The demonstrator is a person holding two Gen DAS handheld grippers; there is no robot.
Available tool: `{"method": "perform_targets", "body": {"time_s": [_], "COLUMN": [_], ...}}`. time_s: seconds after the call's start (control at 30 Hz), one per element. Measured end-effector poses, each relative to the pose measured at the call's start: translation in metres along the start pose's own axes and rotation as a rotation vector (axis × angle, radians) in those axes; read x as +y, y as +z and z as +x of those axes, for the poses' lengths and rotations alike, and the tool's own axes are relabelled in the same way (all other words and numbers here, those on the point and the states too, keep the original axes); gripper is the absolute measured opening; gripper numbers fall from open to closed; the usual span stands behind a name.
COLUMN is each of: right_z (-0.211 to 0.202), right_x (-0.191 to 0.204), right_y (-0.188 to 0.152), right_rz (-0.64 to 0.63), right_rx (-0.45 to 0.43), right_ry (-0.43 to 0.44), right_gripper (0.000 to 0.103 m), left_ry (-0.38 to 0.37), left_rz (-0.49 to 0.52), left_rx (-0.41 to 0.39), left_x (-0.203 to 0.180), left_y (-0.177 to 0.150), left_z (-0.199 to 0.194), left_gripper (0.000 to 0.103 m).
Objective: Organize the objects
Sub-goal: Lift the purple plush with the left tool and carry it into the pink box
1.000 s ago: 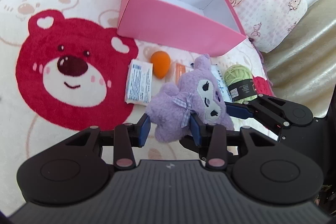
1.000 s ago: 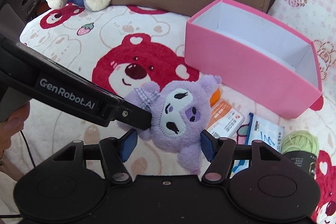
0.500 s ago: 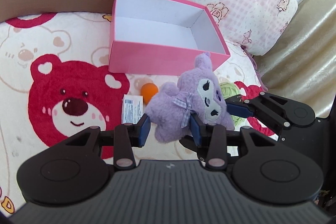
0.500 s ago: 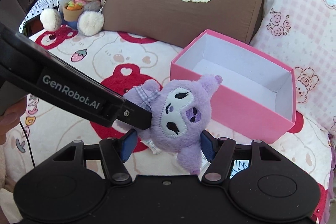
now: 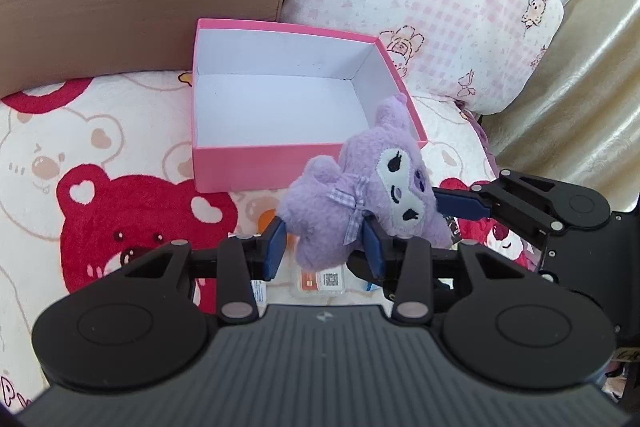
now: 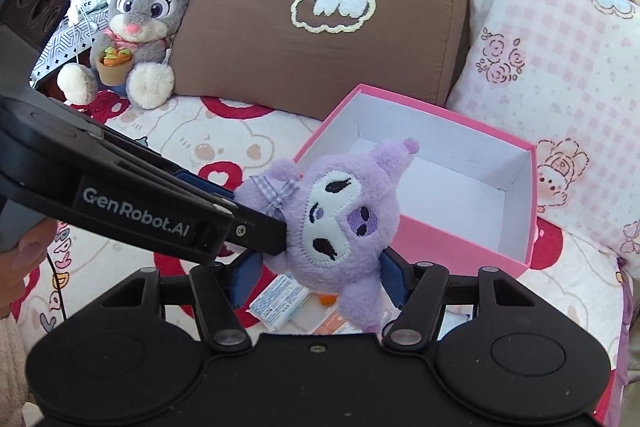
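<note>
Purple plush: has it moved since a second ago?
Yes. The purple plush, held by both grippers, has lifted off the bear blanket and now overlaps the pink box's near corner instead of hanging beside it.

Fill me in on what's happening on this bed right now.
A person is tidying with a handheld gripper in each hand. Both the left gripper and the right gripper are clamped on one purple plush toy, held up in the air in front of an open, empty pink box. Small packets and other bits lie on the bear-print blanket below.
</note>
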State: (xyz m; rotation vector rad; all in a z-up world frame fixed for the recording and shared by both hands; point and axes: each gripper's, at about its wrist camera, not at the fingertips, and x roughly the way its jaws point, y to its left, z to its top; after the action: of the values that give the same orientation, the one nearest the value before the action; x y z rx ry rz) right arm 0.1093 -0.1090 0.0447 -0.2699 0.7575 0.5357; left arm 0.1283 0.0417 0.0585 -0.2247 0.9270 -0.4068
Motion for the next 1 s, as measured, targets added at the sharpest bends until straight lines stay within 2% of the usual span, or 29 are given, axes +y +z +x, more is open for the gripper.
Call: {"method": "perform_targets", "body": {"time_s": [0.27,0.53,0.8,1.0], "right_z": [0.006,0.017,0.053,0.091], "right_x": [-0.027,-0.060,-0.094,-0.127], "right_y": [0.022,0.065,0.091,0.084], "right_rz": [-0.014,-0.054,0.028,0.136], "right_rx": [0.022,0.121,0.215,0.193], "right_ry": [-0.026,-0.024,-0.015,0.004], "right_gripper": [0.063,0.060,0.060,0.058], "left_ry": [-0.004,-0.052,-0.039,-0.025], "left_rz": [0.024,-0.033,-0.037,-0.057], "left_rx": [0.011,0.028,0.058,0.100], "left_x": [-0.011,-0.005,0.002,0.015], "left_y": [0.037,0.081,0.114,0.135], "left_z": [0.016,0.035,0.071,0.120], "left_gripper": [0.039,0.039,0.039,0.038]}}
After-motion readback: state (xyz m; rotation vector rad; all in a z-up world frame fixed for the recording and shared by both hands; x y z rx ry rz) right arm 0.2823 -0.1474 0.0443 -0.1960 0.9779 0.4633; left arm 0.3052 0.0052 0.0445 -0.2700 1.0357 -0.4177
